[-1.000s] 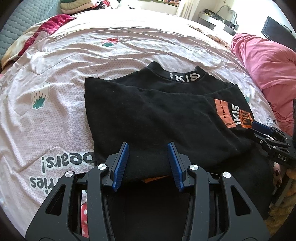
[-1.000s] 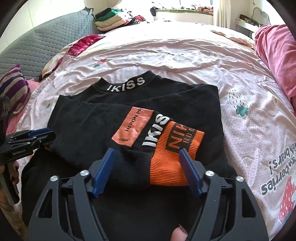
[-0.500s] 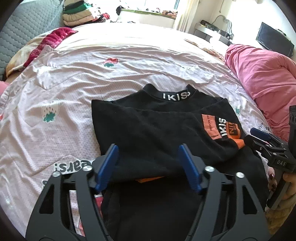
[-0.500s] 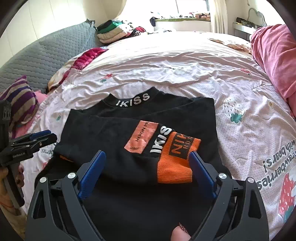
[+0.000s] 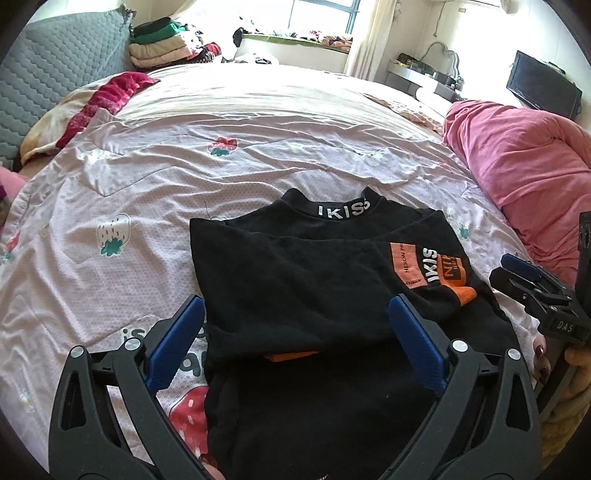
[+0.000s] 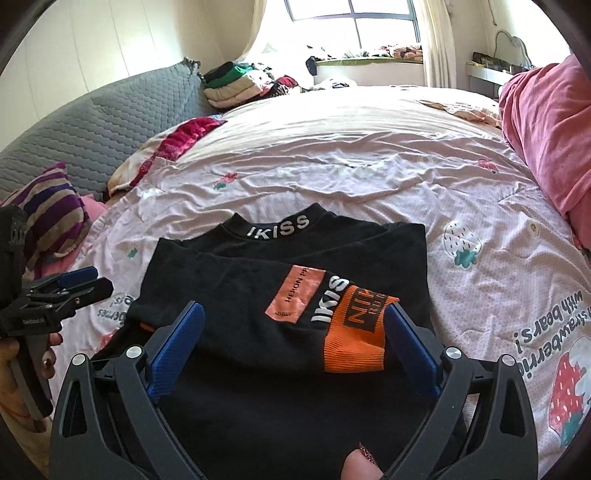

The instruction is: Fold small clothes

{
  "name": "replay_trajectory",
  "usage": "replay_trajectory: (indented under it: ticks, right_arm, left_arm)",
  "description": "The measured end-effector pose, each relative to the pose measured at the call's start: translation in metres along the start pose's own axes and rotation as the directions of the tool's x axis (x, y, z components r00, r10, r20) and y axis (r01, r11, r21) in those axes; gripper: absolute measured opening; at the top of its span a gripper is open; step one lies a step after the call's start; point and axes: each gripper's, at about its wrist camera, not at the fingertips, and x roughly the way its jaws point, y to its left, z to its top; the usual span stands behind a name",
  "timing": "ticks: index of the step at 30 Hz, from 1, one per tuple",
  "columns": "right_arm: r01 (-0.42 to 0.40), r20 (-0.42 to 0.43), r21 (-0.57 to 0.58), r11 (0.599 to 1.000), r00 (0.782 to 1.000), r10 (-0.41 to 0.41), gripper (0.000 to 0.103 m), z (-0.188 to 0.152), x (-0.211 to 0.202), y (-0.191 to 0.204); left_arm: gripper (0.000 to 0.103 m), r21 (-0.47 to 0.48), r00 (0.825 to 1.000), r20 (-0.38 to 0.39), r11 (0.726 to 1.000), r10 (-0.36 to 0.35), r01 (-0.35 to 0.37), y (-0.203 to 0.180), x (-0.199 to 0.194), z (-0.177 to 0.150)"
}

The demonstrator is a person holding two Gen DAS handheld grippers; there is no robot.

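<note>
jaws on both hand-held grippers, left (image 5: 295, 332) and right (image 6: 293, 339), just spread wide (nothing pinched) above black top (image 5: 295, 273).

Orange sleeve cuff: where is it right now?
Right wrist view: the orange sleeve cuff lies on the folded black top, below the IKISS collar, just inside the right hand-held gripper, whose jaws stand open.

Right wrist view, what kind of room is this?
Most likely a home bedroom: a bed with a strawberry-print sheet, a grey quilted headboard and a stack of folded clothes near the window.
</note>
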Motion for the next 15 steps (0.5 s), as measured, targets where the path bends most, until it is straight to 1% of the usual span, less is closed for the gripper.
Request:
replay_trajectory:
  ticks: [4, 8, 15]
  right_arm:
    - [-0.004, 0.018, -0.003, 1.0, 1.0, 0.004, 0.097, 0.001, -0.008, 0.002]
    - [-0.011, 0.033, -0.003, 1.0, 0.999, 0.011, 0.097, 0.001, -0.017, 0.003]
    - [-0.014, 0.065, -0.012, 1.0, 0.998, 0.015, 0.097, 0.0, -0.032, 0.004]
  left_arm:
    - [0.094, 0.002, 1.0, 0.008, 1.0, -0.002, 0.002, -0.004, -0.004, -0.001]
    - [0.094, 0.021, 1.0, 0.021, 1.0, 0.014, -0.014, -0.012, -0.009, -0.004]
    - [0.094, 0.033, 0.999, 0.04, 0.999, 0.015, -0.017, -0.019, -0.021, -0.014]
